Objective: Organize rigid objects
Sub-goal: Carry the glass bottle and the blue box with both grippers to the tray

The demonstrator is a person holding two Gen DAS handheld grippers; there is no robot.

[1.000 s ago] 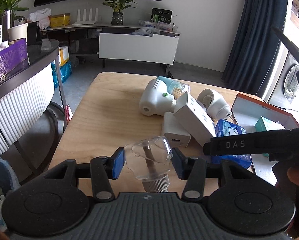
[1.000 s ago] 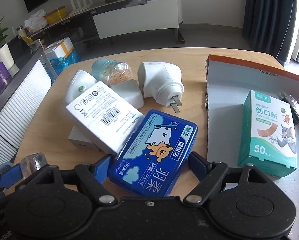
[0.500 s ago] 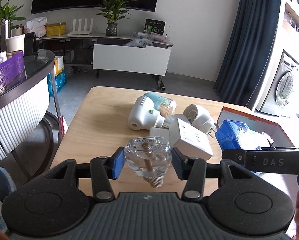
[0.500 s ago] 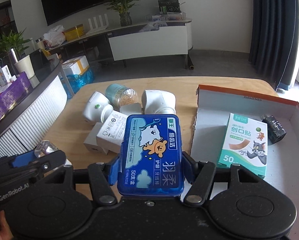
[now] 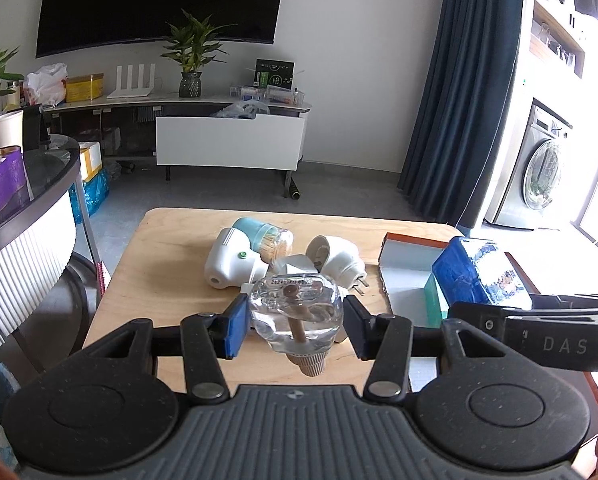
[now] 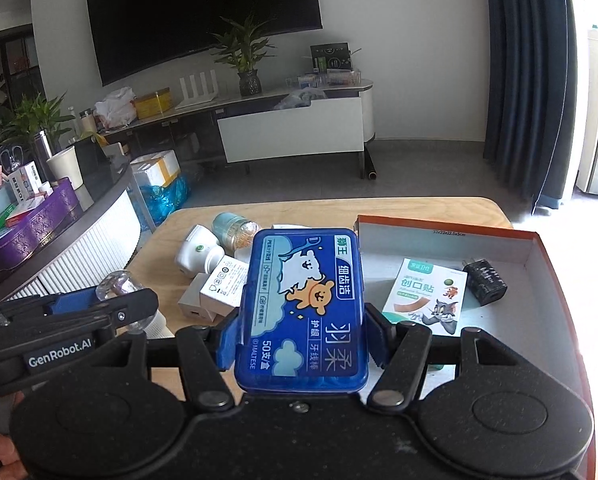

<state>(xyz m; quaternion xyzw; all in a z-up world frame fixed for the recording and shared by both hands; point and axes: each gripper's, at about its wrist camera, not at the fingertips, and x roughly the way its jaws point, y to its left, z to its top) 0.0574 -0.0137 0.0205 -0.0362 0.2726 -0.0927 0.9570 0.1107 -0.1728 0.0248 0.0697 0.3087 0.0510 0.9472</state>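
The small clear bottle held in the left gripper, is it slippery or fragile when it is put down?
The clear bottle looks smooth and rounded, so it may slip between the left gripper's pads. It seems to hold liquid, so probably weighty for its size. Set on its narrow ribbed cap, it would likely tip.

— What's different from a second ago?
— The right gripper (image 6: 301, 346) closed on the blue floss-pick box (image 6: 305, 308) and lifted it off the table (image 5: 171, 264).
— And the left?
— Its clear refill bottle (image 5: 297, 312) rose higher.
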